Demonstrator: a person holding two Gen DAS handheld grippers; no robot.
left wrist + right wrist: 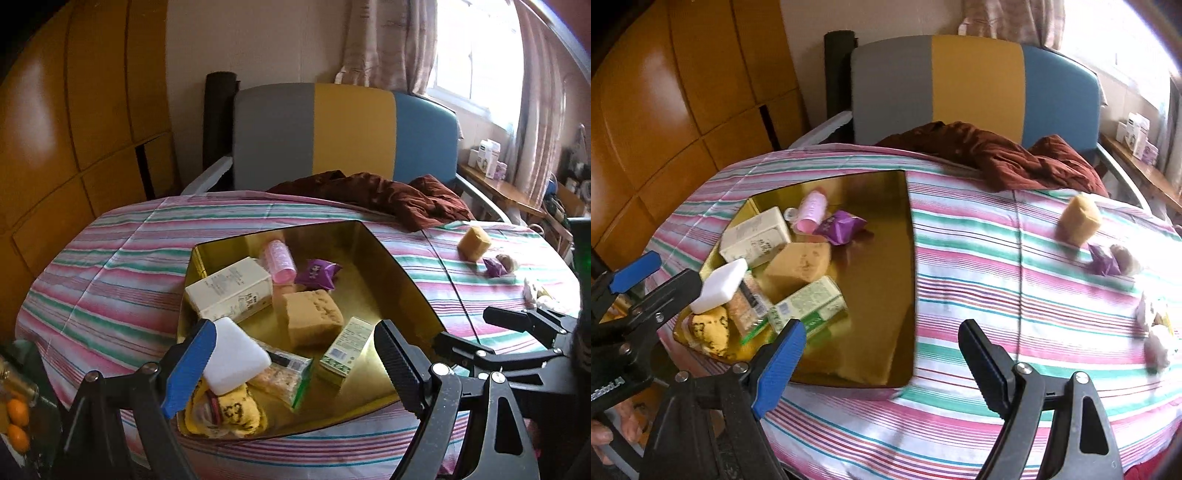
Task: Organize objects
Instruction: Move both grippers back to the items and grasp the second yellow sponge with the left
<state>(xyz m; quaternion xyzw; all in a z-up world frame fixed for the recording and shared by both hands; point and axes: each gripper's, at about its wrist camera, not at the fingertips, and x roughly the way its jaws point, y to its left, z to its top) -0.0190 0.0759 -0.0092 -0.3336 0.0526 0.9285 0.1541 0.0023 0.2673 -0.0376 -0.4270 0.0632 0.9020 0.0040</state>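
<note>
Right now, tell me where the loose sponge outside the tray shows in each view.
Left wrist: the loose sponge sits upper right on the striped cloth, past the tray.
Right wrist: the loose sponge sits upper right, far from the tray.
Shared landmark: the purple packet beside it.

window [476,55] glare, fisheye-warped edges

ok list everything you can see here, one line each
gold tray: 1, on striped tablecloth
sponge blocks: 2, tan, one in tray, one on cloth
cartons: 2, cream and green, in tray
white block: 1, tray's near corner
pink bottle: 1, tray
purple packets: 2, one in tray, one on cloth
snack pack: 1, tray
yellow cloth: 1, tray
brown garment: 1, far edge
left hand-held gripper: open, over tray
right hand-held gripper: open
</note>
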